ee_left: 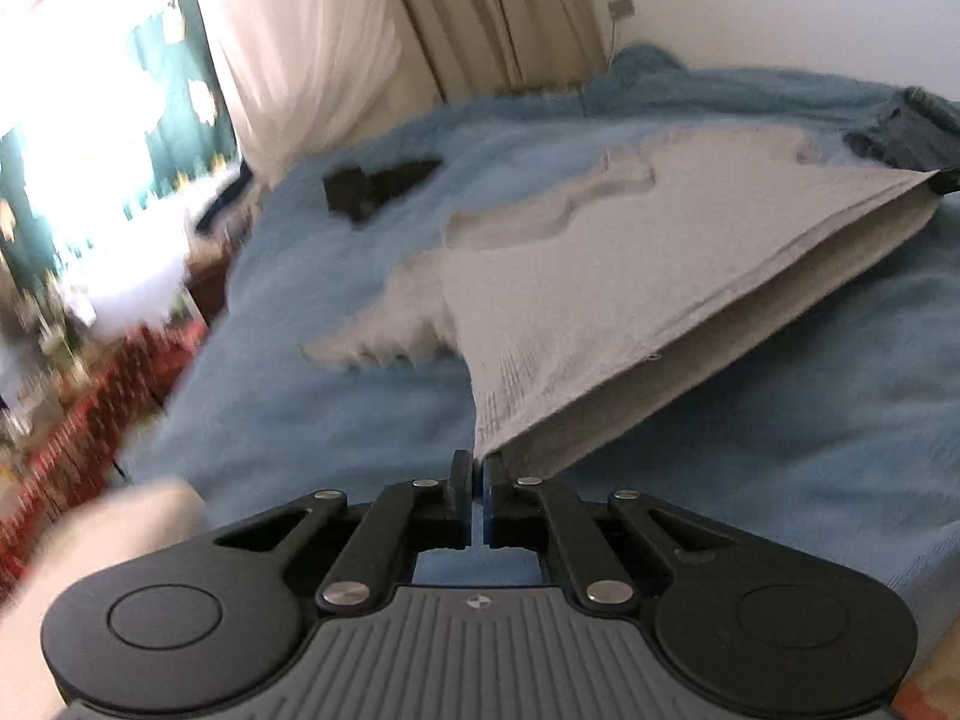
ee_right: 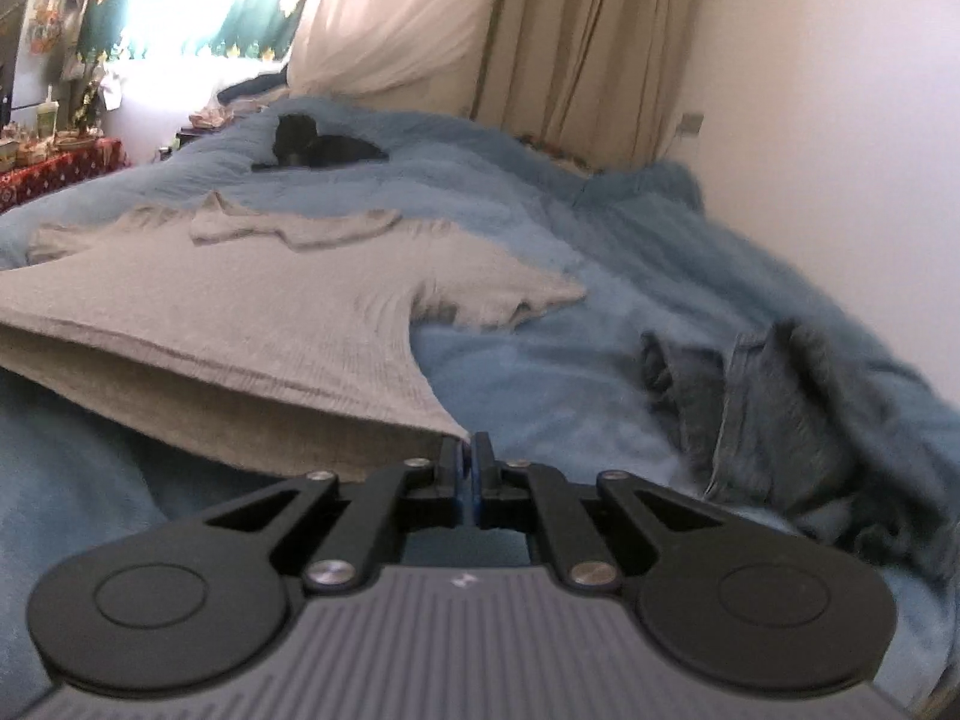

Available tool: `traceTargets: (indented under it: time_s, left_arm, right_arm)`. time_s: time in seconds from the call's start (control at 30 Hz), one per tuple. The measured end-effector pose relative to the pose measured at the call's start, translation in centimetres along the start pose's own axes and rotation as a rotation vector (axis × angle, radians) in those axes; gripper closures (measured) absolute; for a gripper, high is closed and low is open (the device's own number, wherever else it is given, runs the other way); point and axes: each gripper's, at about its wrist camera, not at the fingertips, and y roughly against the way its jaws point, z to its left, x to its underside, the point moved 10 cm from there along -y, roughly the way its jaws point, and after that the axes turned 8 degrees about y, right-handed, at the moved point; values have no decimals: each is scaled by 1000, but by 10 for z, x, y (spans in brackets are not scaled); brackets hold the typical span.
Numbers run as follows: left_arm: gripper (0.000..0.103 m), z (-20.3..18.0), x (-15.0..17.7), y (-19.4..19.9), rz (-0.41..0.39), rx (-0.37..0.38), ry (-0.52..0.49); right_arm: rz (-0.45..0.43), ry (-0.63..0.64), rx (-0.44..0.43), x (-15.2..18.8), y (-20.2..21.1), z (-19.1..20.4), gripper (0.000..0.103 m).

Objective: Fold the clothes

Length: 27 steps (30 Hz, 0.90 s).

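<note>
**A:** Your left tongs are pinching one bottom corner of the grey T-shirt. The jaws are pressed together on the cloth with almost no gap.

**B:** And the right ones?

**A:** Your right tongs are clamped the same way on the opposite bottom corner. You have the hem lifted off the bed, and it sags open between the two corners so you can see the inside of the shirt.

**B:** Where's the rest of the shirt?

**A:** It lies on the blue blanket. The collar end is farthest from you, and both short sleeves are spread out flat to the sides. In the left wrist view one sleeve shows rippled, blurred edges.

**B:** Anything else on the bed?

**A:** A crumpled dark denim garment sits on the blanket to the right of the shirt, apart from it. A small black item lies farther up the bed, well beyond the collar; it's too blurred to name.

**B:** And around the bed?

**A:** Beige curtains hang behind the head of the bed beside a white wall. To the left there's a bright window with a green patterned curtain, and below it a cluttered surface under a red patterned cloth.
</note>
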Motion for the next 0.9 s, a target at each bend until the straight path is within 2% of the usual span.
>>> traceTargets:
  time_s: [0.07,0.13,0.4,0.53,0.67,0.77,0.83,0.9]
  left_arm:
    - [100,-5,15,-13,41,2,-22]
    - [100,-9,21,-16,46,-14,-54]
    - [99,-10,7,-7,22,19,-16]
    - [99,-11,16,-18,59,18,-23]
    - [98,-15,15,-13,51,5,-44]
    - [98,-18,11,-5,50,25,-34]
    - [95,-19,9,3,43,36,-40]
    - [90,-19,4,14,18,28,-42]
  right_arm:
    - [47,14,-7,13,-13,3,101]
    - [44,68,8,20,-14,9,101]
    - [12,268,44,21,-3,33,100]
    - [37,321,45,33,-5,39,100]
    - [23,300,36,30,7,35,100]
    - [-10,254,-3,24,19,32,99]
    - [-43,214,-25,16,31,30,84]
    - [-70,184,-46,6,40,29,83]
